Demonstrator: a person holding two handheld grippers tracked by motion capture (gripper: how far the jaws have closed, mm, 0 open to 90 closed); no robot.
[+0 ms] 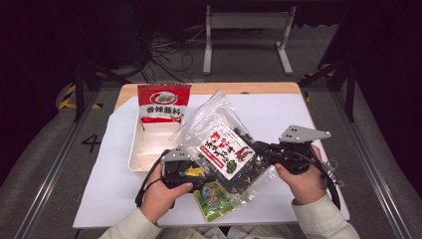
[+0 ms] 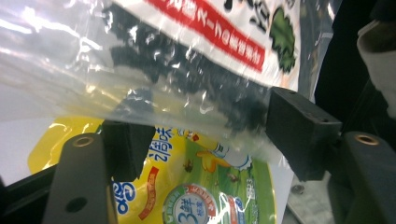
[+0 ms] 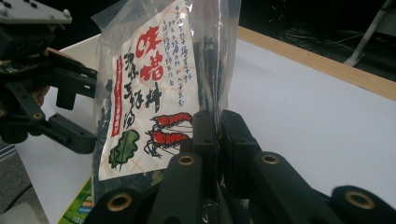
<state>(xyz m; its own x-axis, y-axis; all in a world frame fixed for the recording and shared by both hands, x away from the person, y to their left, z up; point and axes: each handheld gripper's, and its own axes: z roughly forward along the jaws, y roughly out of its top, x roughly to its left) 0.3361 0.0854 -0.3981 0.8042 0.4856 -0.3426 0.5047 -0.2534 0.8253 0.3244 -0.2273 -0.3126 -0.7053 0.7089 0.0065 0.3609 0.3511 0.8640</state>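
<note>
High view: white sheet [image 1: 298,119] covers the wooden table [image 1: 209,88], both hands come in from the bottom edge. Cream tray [image 1: 142,149] sits beyond the left gripper [image 1: 195,169], and a red-and-white pouch [image 1: 163,103] leans in the tray's far end, well away from either set of jaws. Clear seaweed bag [image 1: 226,149], dark flakes inside with a white label carrying red characters and shrimp drawings, hangs between the two grippers, lifted off the sheet and tilted. Right gripper [image 1: 263,149] is clamped on the bag's edge; right gripper view shows its jaws pressed together on the clear plastic of the seaweed bag [image 3: 149,112], the label just left of the jaws, bare sheet [image 3: 303,107] to their right. Left gripper view: jaws stand apart, the lower part of the seaweed bag [image 2: 187,65] sags into the gap between them, right pad [image 2: 299,130] touching or nearly touching the plastic, left pad [image 2: 128,144] clear of it, so no grip there. Yellow-green packet [image 2: 196,186] lies flat on the sheet directly under the left jaws; in the high view the yellow-green packet [image 1: 216,201] pokes out below the bag, near the sheet's front edge. Left gripper [image 3: 42,107] also appears at left in the right gripper view, jaws spread beside the bag.
</note>
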